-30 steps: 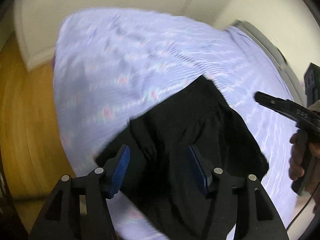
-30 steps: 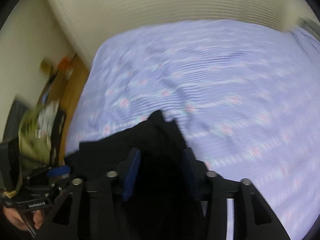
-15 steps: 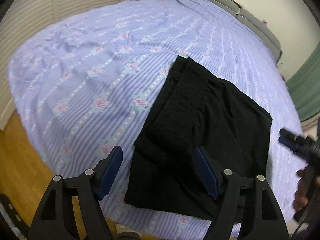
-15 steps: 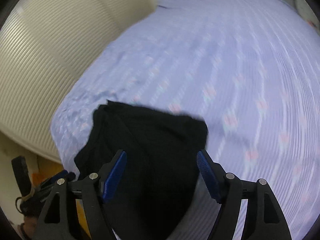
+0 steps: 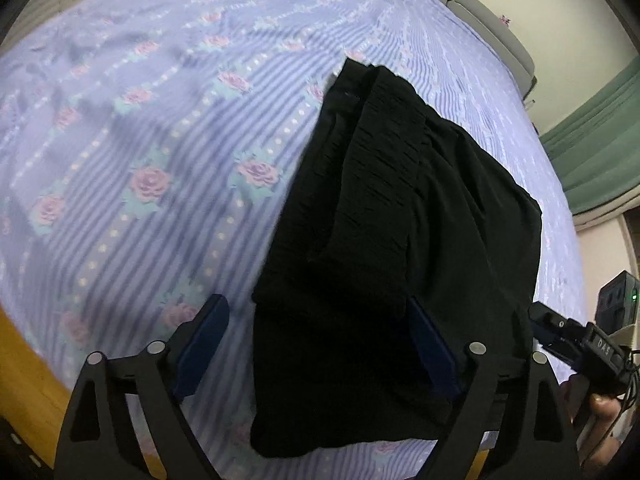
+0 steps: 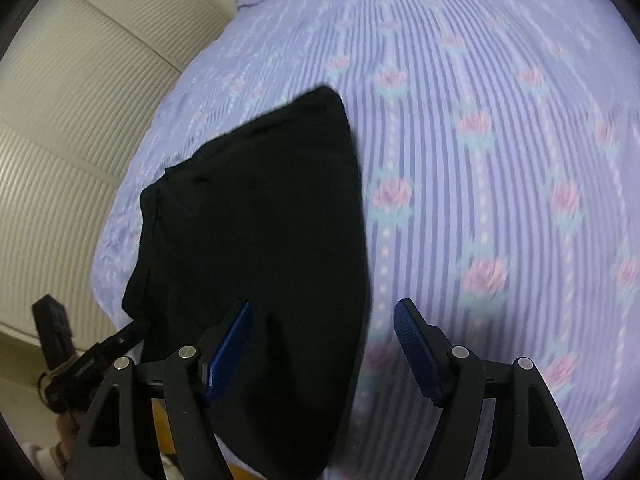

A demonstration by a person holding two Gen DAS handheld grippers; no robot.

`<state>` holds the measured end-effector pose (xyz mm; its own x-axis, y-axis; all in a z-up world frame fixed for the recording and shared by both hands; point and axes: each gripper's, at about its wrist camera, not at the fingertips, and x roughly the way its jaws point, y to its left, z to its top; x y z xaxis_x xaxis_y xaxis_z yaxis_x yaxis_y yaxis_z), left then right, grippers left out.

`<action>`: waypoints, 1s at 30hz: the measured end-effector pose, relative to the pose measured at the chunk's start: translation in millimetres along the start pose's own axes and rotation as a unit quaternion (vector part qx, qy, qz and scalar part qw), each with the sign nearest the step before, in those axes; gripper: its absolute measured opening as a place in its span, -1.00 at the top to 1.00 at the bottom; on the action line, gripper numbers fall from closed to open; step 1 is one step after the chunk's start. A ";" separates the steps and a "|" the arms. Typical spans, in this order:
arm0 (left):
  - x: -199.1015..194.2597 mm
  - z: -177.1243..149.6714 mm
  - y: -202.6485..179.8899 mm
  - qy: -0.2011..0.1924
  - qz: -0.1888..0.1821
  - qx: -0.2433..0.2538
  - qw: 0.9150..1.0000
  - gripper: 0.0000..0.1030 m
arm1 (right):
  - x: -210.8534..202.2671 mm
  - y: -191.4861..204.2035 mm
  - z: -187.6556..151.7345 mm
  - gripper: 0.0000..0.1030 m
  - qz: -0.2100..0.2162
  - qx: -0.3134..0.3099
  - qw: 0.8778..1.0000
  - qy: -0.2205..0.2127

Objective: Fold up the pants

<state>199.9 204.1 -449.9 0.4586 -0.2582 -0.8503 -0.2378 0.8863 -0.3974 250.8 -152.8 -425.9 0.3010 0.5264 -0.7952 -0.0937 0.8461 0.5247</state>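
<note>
Two grippers, left gripper (image 5: 316,344) and right gripper (image 6: 322,346), each with blue pads spread wide and holding nothing, above one pair of black pants (image 5: 400,248) lying folded near the edge of one lilac rose-striped bedsheet (image 5: 160,128); grey headboard (image 5: 492,20) beyond.

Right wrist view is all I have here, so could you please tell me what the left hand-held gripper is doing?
Observer: The left hand-held gripper is open, with the black pants lying under the space between its fingers.
Operator: Thank you. Does anything show at the far end of the bed?
Observer: Yes, a grey headboard runs along the far edge of the floral bedsheet.
Operator: And how do the pants look from that side?
Observer: They lie folded, with a gathered waistband layer on top.
</note>
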 end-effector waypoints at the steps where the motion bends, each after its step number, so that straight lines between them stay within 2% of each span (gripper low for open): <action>1: 2.8 1.0 -1.0 0.002 -0.008 0.002 1.000 -0.76 | 2.0 0.0 -2.0 -0.42 0.011 0.002 1.000 0.003; 6: 13.2 5.8 -17.3 0.010 -0.052 0.021 0.998 -0.76 | 12.2 2.8 -4.1 -0.42 0.070 0.007 0.997 0.023; 12: 21.8 6.6 -20.5 0.007 -0.059 0.026 0.998 -0.72 | 21.6 0.4 -2.0 -0.42 0.099 0.013 0.994 0.037; 14: 18.6 7.7 -19.2 0.004 -0.064 0.017 0.998 -0.60 | 21.8 -2.1 -0.3 -0.41 0.108 0.024 0.993 0.035; 16: 12.5 6.8 -13.7 0.003 -0.059 0.010 0.998 -0.29 | 22.3 0.4 0.4 -0.41 0.114 0.025 0.993 0.035; 22: 6.4 2.1 -5.3 0.007 -0.054 0.010 0.998 0.05 | 35.9 19.8 -0.6 -0.39 0.117 -0.014 0.992 0.053; 23: 4.7 2.1 -7.2 0.008 -0.055 0.008 0.998 0.09 | 37.4 23.1 0.2 -0.28 0.126 -0.014 0.990 0.059; 24: 3.5 0.7 -10.1 0.010 -0.059 0.005 0.998 0.16 | 38.5 25.8 0.2 -0.06 0.136 -0.014 0.988 0.066; 26: 0.8 -3.4 -11.9 0.014 -0.061 0.001 0.998 0.16 | 38.5 32.7 -0.3 0.20 0.151 -0.023 0.985 0.077; 28: 6.8 -6.1 -10.8 0.017 -0.051 0.005 0.999 0.15 | 39.6 38.2 -3.2 0.20 0.147 -0.034 0.985 0.083; 30: 15.0 -5.1 -3.8 0.018 -0.065 -0.007 0.998 0.15 | 46.5 30.6 -3.9 0.20 0.143 -0.017 0.985 0.094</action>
<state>203.3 194.8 -462.9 0.4555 -0.3835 -0.8034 -0.1910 0.8393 -0.5089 258.3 -102.1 -448.0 0.0779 0.7464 -0.6609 -0.1827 0.6624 0.7266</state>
